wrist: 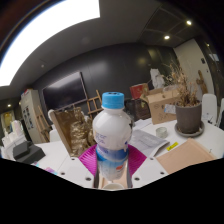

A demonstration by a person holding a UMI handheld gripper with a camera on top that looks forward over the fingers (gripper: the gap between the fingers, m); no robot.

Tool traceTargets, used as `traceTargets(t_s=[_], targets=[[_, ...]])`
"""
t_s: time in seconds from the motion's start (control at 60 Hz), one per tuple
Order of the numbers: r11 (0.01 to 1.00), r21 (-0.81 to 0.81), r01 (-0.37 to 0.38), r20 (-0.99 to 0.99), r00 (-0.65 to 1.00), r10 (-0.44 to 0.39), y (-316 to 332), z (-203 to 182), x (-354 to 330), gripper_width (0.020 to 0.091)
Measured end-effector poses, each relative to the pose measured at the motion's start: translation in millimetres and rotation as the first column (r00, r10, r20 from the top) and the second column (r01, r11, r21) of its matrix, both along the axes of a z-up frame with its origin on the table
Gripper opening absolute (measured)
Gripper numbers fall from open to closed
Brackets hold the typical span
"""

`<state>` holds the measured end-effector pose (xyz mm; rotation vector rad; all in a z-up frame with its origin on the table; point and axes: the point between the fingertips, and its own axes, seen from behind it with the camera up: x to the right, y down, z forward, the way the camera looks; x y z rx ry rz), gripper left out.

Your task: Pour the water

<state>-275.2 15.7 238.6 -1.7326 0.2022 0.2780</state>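
A clear plastic water bottle (111, 135) with a light blue cap and a blue and white label stands upright right in front of me. My gripper (111, 168) is shut on its lower body, and the pink pads (92, 158) press on both sides of the label. The bottle's base sits low between the fingers, partly hidden by the gripper body. I see no cup or glass here.
A white table (150, 168) lies beyond the fingers. On it are a brown notebook (185, 155), papers, and a potted dry plant (188, 112) to the right. Cardboard boxes (163, 103) stand behind. A white device (17, 145) sits on the left.
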Motion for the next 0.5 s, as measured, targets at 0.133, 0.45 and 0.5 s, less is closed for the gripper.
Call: traceTargets(t_s=[0.133, 0.45, 0.5], targets=[[0.995, -0.056, 0.077, 0.215, 0.974, -0.063, 3, -52, 56, 0.0367], [0.969, -0.218, 0.112, 0.295, 0.955, -0.044, -1, -160, 91, 0.0373], [0.966, -0.232, 0.116, 0.296, 0.954, -0.043, -4, -170, 91, 0.0373]])
